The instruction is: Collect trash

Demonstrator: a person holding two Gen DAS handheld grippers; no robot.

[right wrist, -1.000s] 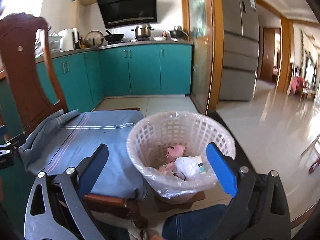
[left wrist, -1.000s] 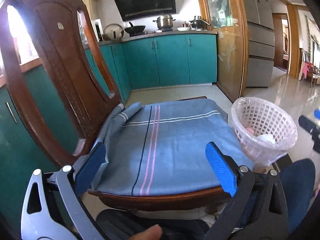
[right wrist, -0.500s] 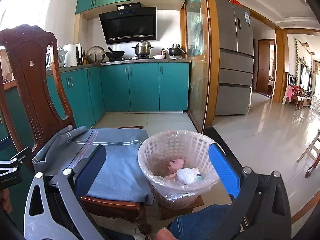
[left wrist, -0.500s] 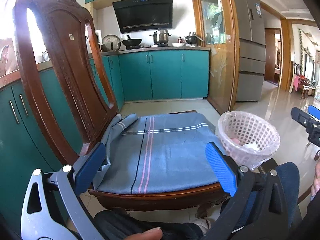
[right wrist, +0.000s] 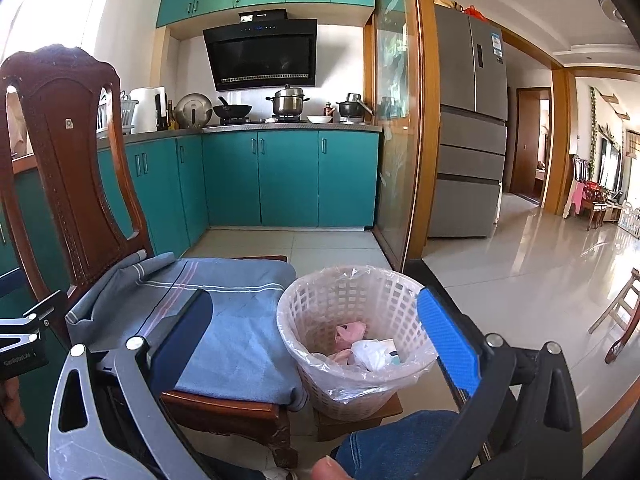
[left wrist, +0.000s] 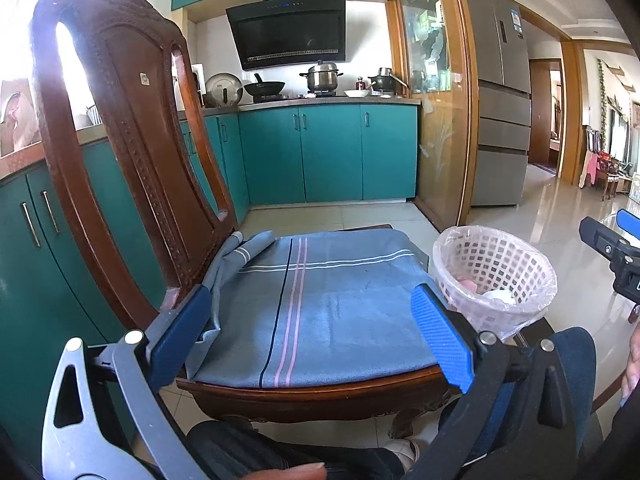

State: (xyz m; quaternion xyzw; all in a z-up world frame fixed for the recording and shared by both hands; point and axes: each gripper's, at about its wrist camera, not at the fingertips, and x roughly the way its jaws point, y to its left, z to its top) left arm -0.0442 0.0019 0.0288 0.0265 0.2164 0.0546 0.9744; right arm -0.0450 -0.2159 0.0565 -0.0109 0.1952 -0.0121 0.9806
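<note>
A white lattice waste basket (right wrist: 352, 336) lined with a clear plastic bag stands on a low wooden stool right of the chair; it also shows in the left wrist view as the basket (left wrist: 496, 276). Crumpled white and pink trash (right wrist: 360, 346) lies at its bottom. My right gripper (right wrist: 316, 344) is open and empty, held above and in front of the basket. My left gripper (left wrist: 312, 338) is open and empty over the front of the chair seat, which a blue striped cloth (left wrist: 320, 304) covers. No loose trash shows on the cloth.
A carved wooden chair back (left wrist: 120, 152) rises at the left. Teal kitchen cabinets (right wrist: 288, 176) with pots on the counter stand behind, a grey fridge (right wrist: 472, 128) at the right. Glossy tiled floor (right wrist: 540, 272) stretches right. The person's knees (right wrist: 400, 440) are below.
Both grippers have pulled back and risen, so the chair and basket look smaller and lower. Both stay open and empty.
</note>
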